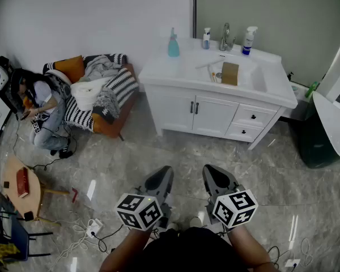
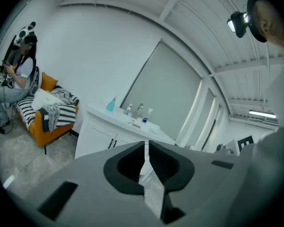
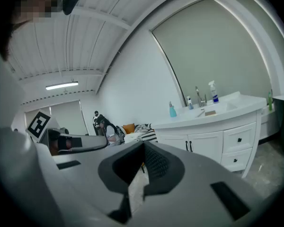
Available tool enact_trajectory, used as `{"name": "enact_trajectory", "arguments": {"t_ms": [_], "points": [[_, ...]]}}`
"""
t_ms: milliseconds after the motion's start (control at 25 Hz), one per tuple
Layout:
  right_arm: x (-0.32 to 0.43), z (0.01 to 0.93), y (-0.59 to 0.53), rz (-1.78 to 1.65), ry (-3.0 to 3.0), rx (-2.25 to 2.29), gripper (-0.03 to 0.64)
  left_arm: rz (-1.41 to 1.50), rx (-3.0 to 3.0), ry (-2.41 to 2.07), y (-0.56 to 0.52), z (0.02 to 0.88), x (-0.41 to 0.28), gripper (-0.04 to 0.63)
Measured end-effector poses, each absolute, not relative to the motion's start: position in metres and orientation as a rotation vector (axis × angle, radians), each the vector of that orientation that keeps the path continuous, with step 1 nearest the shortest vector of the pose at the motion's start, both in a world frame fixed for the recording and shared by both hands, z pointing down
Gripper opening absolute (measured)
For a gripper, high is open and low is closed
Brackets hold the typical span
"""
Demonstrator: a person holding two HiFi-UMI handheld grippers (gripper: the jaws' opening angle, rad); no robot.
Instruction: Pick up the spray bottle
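Note:
A white spray bottle [image 1: 249, 40] with a blue trigger and label stands at the back right of the vanity top [image 1: 158, 72], beside the faucet [image 1: 225, 37]. It also shows small in the left gripper view [image 2: 148, 113] and the right gripper view [image 3: 212, 92]. A teal bottle [image 1: 173, 44] stands at the back left of the counter, and a small bottle [image 1: 206, 38] left of the faucet. My left gripper [image 1: 163, 177] and right gripper [image 1: 212, 175] are held side by side over the floor, well short of the vanity. Both are shut and hold nothing [image 2: 146, 144] [image 3: 143, 148].
A brown box [image 1: 230, 72] lies in the sink basin. An orange chair [image 1: 105, 103] piled with striped blankets stands left of the cabinet, with a person [image 1: 39, 109] sitting on the floor beside it. A small round table [image 1: 22, 186], floor cables [image 1: 93, 228] and a dark bin [image 1: 314, 143] are around.

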State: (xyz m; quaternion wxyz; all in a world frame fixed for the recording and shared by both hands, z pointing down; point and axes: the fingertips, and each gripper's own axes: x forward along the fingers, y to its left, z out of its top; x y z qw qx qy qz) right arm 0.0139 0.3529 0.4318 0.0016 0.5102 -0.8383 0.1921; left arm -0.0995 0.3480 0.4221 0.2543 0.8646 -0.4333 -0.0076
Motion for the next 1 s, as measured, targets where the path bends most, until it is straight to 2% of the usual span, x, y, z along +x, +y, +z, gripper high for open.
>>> {"name": "enact_trajectory", "arguments": {"t_ms": [560,1000], "points": [[0.032,0.446,0.341,0.683,-2.632,1.615,0.006,-0.092,2.309,-1.185,0.334,0.426,-0.090,0.029],[0.074,0.448,0.330,0.720,-2.663,1.583,0.006,-0.100,2.353,-1.138,0.317,0.424,-0.035,0.029]]}}
